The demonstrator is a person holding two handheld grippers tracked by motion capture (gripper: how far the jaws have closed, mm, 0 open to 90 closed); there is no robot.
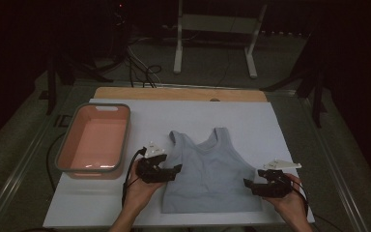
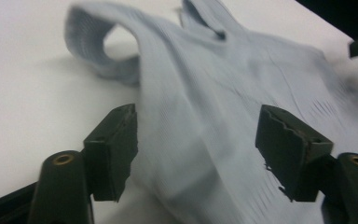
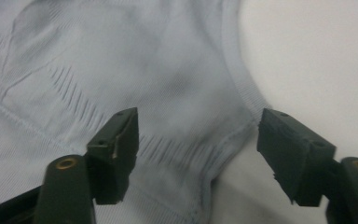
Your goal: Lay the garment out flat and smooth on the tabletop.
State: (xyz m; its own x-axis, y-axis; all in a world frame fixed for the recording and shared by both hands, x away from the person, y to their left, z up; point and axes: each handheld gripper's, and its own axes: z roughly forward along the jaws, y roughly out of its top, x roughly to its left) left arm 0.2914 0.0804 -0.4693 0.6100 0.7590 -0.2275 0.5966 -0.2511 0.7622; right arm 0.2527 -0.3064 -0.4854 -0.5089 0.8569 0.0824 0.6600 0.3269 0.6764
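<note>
Salmon-pink plastic tub with grey rim (image 1: pixel 121 140): stands at the left of the white table surface (image 1: pixel 251 116), apart from the garment, nothing seen in it

Left gripper (image 1: pixel 173 170): at the left side edge of the pale blue-grey ribbed sleeveless top (image 1: pixel 210 169), pointing rightward across it. Jaws spread wide. In the left gripper view the left gripper (image 2: pixel 197 140) has the side of the top (image 2: pixel 223 107) lying between and beyond the jaws, but the pads stand clear of the cloth on both sides; nothing is pinched

Garment: lies flat, front up, at the middle of the table, long axis running from the hem at the near edge to the two shoulder straps at the far end. The left strap loop (image 2: pixel 98 42) stands slightly raised off the surface

Right gripper (image 1: pixel 249 186): at the right side edge of the top, below the armhole, pointing leftward. In the right gripper view the right gripper (image 3: pixel 198 140) straddles the seamed armhole edge (image 3: pixel 242 98), jaws spread, no pad pressing on fabric

Judgement: each hand is nearest its own side of the top, so the garment lies between the two grippers; any next grip would call for closing on the side edges directly ahead of each pair of jaws
</note>
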